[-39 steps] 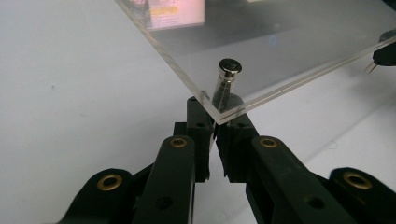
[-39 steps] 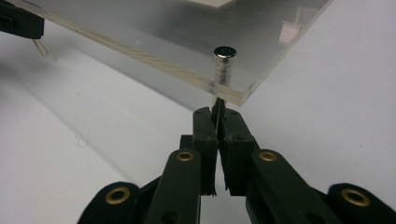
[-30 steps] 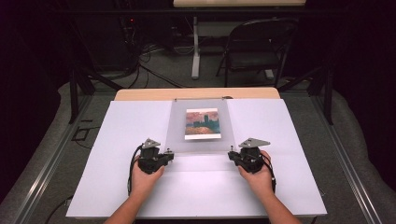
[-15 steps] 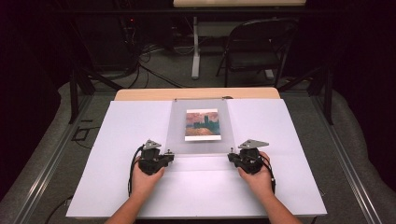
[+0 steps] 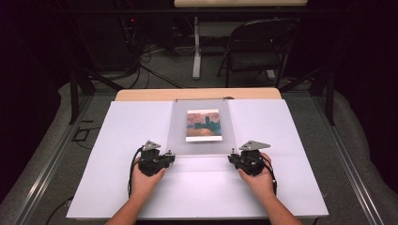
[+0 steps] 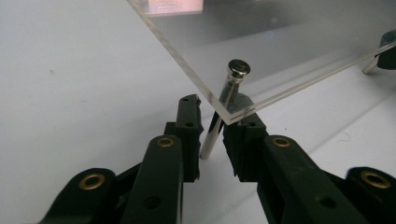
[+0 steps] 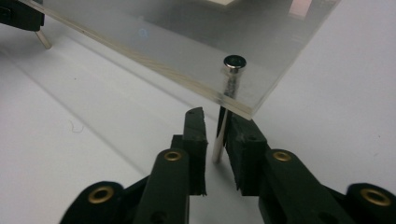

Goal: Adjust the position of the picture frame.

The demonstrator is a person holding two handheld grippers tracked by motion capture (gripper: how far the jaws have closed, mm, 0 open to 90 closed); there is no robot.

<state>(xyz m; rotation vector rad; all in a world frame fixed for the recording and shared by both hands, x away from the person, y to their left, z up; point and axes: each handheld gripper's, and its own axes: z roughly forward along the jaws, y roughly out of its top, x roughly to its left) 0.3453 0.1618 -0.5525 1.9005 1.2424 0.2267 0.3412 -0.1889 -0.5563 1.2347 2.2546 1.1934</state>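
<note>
Resting low on the table (image 5: 117,140), each hand-held gripper has just been opening; left hand-held gripper (image 5: 170,157) and right hand-held gripper (image 5: 232,159) loosely straddle pins.

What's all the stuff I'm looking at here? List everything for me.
Clear panel: one, see-through plastic, mid-table, near edge raised on pins.
Picture: one, reddish sky over teal and orange, under the panel.
Metal pins: two, silver, one through each near corner of the panel, left and right.
White sheet: one, covering the tabletop.
Table: one, tan edge showing at the far side.
Folding chair: one, dark, on the floor behind the table.
Cables: several, black, on the floor behind.
Left gripper: one, black, jaws just opening, either side of the left pin.
Right gripper: one, black, jaws just opening, either side of the right pin.
Hands: two, left, right, holding the grippers.
</note>
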